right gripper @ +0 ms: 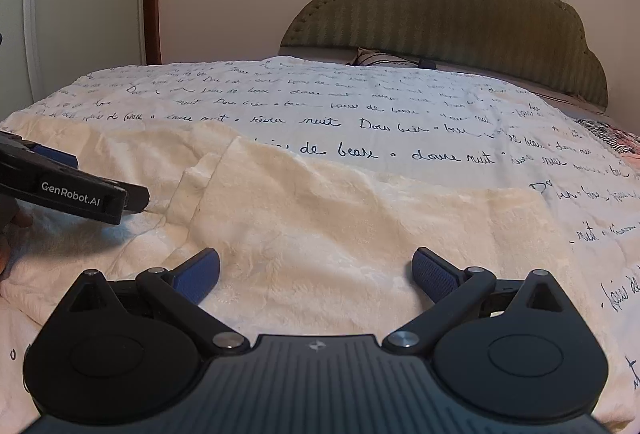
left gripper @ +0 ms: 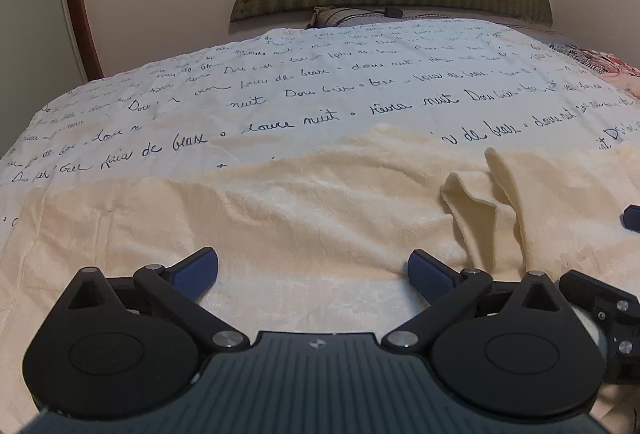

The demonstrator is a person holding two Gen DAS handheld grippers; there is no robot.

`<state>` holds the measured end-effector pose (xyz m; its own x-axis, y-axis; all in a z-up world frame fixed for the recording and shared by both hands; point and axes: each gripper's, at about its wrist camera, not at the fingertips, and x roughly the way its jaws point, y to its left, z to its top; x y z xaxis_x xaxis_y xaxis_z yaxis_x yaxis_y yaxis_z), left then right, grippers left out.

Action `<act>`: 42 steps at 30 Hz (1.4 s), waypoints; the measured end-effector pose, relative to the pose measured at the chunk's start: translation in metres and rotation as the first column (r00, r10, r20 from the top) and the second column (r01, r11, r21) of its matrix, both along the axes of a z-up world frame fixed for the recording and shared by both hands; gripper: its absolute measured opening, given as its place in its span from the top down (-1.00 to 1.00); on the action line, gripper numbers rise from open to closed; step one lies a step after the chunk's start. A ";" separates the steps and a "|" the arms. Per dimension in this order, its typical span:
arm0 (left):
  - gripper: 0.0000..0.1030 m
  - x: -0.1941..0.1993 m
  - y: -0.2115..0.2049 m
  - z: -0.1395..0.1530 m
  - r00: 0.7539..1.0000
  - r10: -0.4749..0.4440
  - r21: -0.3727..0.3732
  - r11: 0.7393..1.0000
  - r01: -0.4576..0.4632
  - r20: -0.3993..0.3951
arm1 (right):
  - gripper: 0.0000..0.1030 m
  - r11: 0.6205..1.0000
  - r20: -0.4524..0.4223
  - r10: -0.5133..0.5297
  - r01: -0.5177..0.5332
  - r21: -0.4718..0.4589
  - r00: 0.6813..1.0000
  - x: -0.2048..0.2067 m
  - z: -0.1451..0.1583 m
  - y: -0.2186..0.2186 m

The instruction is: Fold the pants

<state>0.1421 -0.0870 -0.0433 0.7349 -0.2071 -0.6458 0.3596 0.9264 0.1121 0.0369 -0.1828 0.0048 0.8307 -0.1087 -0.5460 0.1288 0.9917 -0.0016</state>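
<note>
left gripper (left gripper: 313, 270): ribbed blue pads spread wide, nothing between them, over plush cream pants (left gripper: 280, 218) lying flat on the script-printed bedspread (left gripper: 320, 90). right gripper (right gripper: 316, 270): jaws equally apart, empty, above the same fuzzy fabric. padded scalloped headboard (right gripper: 460, 6) behind.

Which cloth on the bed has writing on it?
The white bedspread under the fluffy cream pants has dark handwriting all over. The pants are plain.
</note>
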 end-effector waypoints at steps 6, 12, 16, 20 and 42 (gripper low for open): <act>-1.00 -0.014 0.006 -0.004 0.999 -0.021 0.010 1.000 0.021 0.042 | -1.00 1.000 -0.004 0.000 0.000 0.022 1.000 0.000 0.000 -0.004; -1.00 -0.022 0.005 -0.006 0.997 -0.011 0.020 1.000 0.010 0.079 | -1.00 1.000 -0.007 -0.001 0.001 0.025 1.000 0.001 -0.001 -0.006; -1.00 -0.021 0.007 -0.005 0.998 -0.009 0.007 1.000 0.009 0.069 | -1.00 1.000 -0.008 -0.003 0.003 0.016 1.000 0.001 -0.001 -0.005; -1.00 -0.024 0.012 -0.004 0.998 -0.016 -0.011 1.000 0.017 0.059 | -1.00 1.000 -0.009 -0.006 0.007 0.018 1.000 0.001 -0.001 -0.004; -0.97 -0.056 0.225 0.049 0.924 0.376 -0.053 0.926 -0.373 0.070 | -1.00 0.811 0.046 0.528 -0.488 -0.324 0.848 0.005 0.047 0.217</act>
